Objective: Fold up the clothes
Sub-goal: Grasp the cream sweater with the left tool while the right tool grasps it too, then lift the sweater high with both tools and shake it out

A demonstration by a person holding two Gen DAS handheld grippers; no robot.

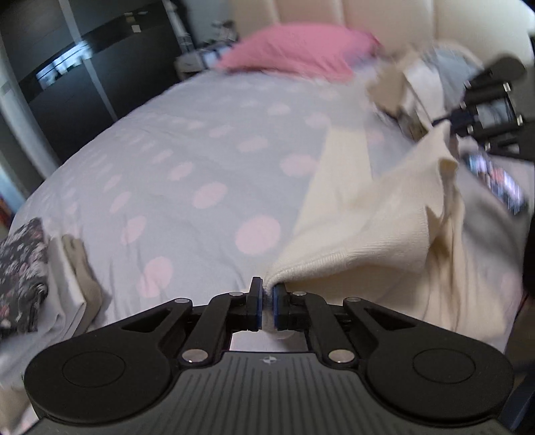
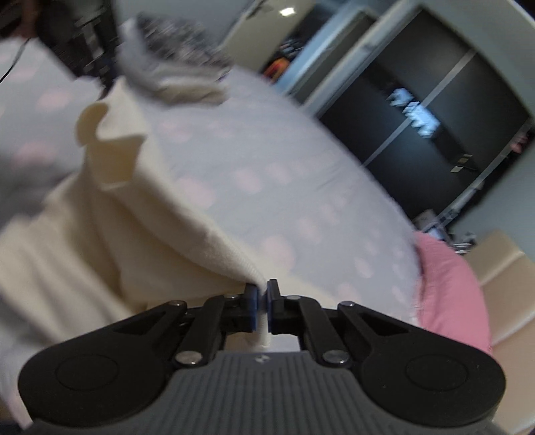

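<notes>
Dark glossy wardrobe doors [image 1: 83,67] line the far wall of a bedroom, and a cream padded headboard [image 1: 384,20] closes off the head of the bed. Filling most of both views is the bed itself, its pale grey duvet [image 1: 200,140] dotted with pink spots, with a pink pillow [image 1: 294,50] lying against the headboard. A heap of unsorted clothes [image 1: 421,87] sits on the bed near the pillow end, likely waiting their turn. Near the opposite end, a folded floral garment [image 1: 20,274] and a beige one just beside it look like finished pieces set out of the way.

Stretched between the two tools is a cream knit sweater [image 1: 367,227], partly raised off the duvet while the rest of it drapes down onto the cover. The left gripper [image 1: 266,306] is pinched tight on a ribbed edge of the knit, cloth showing between its blue pads. The right gripper [image 2: 262,309] is likewise clamped on another part of the same edge, with a fold of knit trapped in the narrow gap. Holding two points of one edge keeps the cloth taut, which probably serves to spread it flat or carry that edge over for a fold. Both views are motion-blurred.
</notes>
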